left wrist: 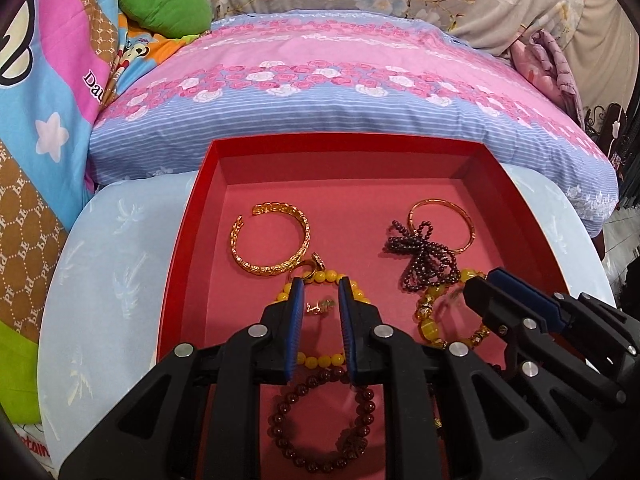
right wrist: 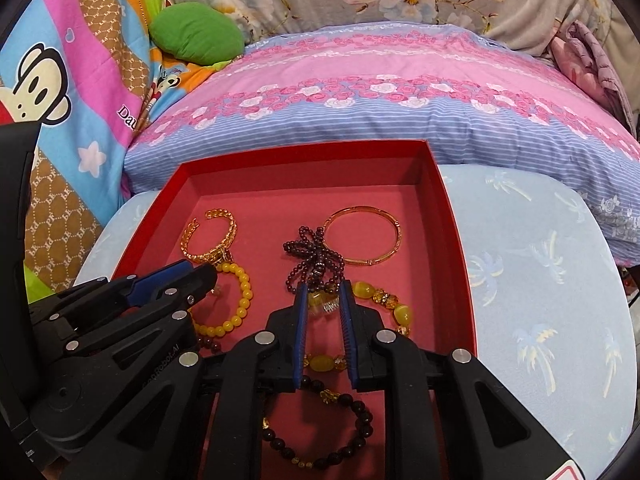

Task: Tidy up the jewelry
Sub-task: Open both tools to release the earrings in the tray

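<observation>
red cardboard tray (left wrist: 188,240) sits on a pale blue cushioned surface (left wrist: 112,264), with the jewelry all inside it. left hand-held gripper (left wrist: 320,304) hovers low at the centre of its view, jaws narrowly parted and empty, straddling a small gold ring (left wrist: 318,305) that lies within the yellow bead bracelet (left wrist: 320,358). right hand-held gripper (right wrist: 323,304) is likewise part-open, its pads flanking a small silvery piece (right wrist: 329,306) on the chunky yellow bracelet (right wrist: 402,314).

risks, as i judge them: either closing pinch could catch the bracelet beads along with the small piece and drag both. the dark bead strand (right wrist: 310,256) in the middle of the right view overlaps the chunky bracelet and may snag. the two tools are close, so they could collide. the light tray could slide on soft fabric.
</observation>
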